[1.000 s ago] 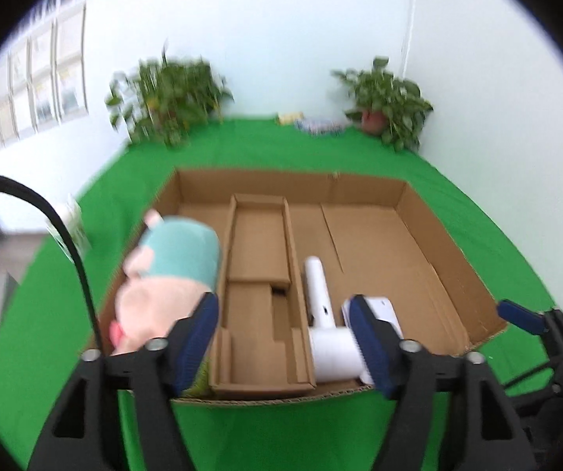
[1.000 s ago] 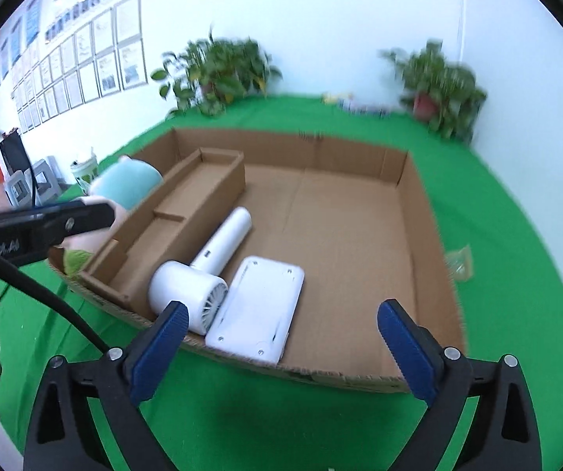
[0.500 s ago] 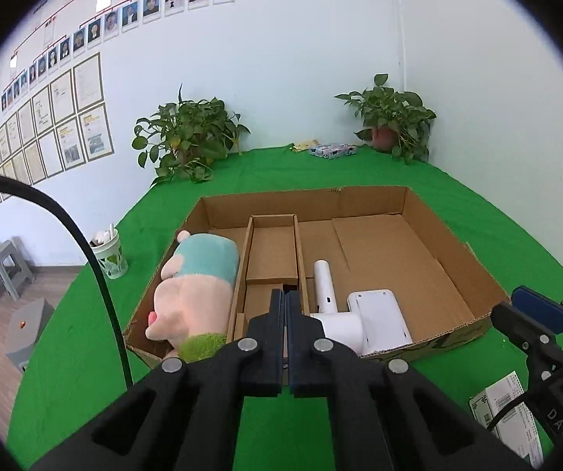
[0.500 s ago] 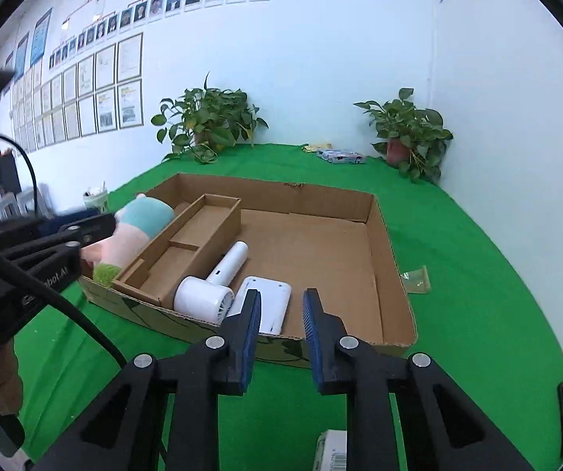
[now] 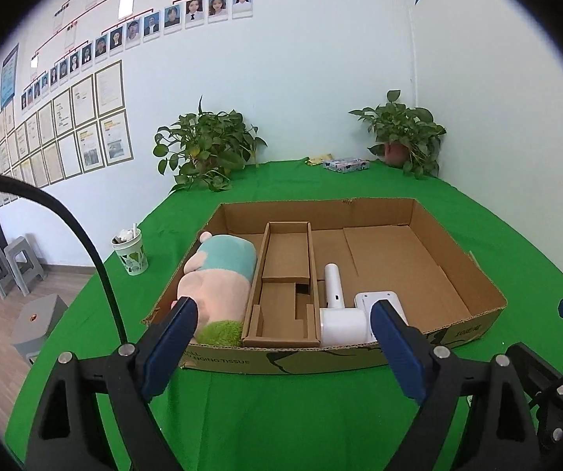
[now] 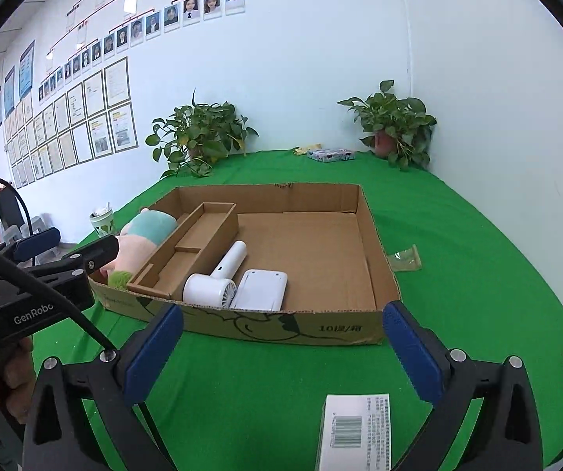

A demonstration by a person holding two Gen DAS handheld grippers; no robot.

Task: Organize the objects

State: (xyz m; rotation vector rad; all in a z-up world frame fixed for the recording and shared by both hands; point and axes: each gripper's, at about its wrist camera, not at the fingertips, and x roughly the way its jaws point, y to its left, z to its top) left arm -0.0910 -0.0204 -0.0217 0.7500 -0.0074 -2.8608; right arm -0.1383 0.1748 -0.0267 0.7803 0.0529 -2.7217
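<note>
A shallow cardboard box (image 5: 454,271) lies on the green cloth. Inside, from left to right, are a pink and teal plush toy (image 5: 218,278), a narrow cardboard insert (image 5: 285,259), a white hair dryer (image 5: 336,306) and a flat white device (image 5: 379,298). My left gripper (image 5: 283,306) hangs in front of the box's near wall, its jaws opening wide with nothing between them. My right gripper (image 6: 283,308) is also short of the near wall (image 6: 281,325), jaws opening and empty. The right wrist view shows the left gripper (image 6: 65,247) near the plush toy (image 6: 144,231).
A white carton with a barcode (image 6: 354,431) lies on the cloth under my right gripper. A clear wrapper (image 6: 405,257) sits right of the box and a paper cup (image 5: 130,255) left of it. Two potted plants (image 5: 206,149) (image 5: 403,137) and a tissue pack (image 5: 346,165) line the back wall.
Both grippers snapped shut half a second ago and now stand wide again. Both have drawn back from the box and tilted up, so more of the wall shows.
</note>
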